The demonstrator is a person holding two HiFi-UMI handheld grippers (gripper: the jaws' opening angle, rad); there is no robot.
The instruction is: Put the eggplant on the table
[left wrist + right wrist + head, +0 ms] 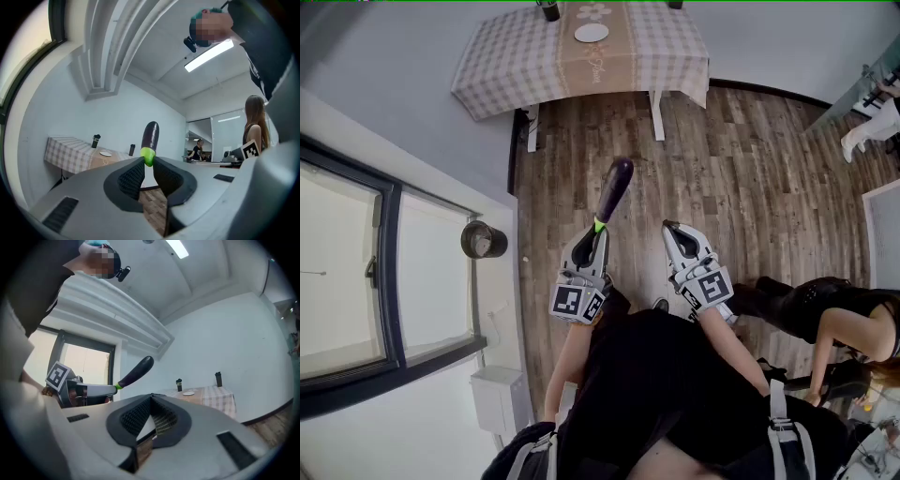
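Your left gripper (598,228) pinches the eggplant (614,186) by its green stem, likely so the body leads toward the table (502,56) at twelve o'clock — your right gripper (667,227), jaws together, empty, rides alongside.

Glossy eggplant (614,187), wood-plank floor (750,169)

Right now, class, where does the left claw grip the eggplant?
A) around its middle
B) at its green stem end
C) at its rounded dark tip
B: the left claw pinches the eggplant at its green stem end, the dark body jutting free beyond.
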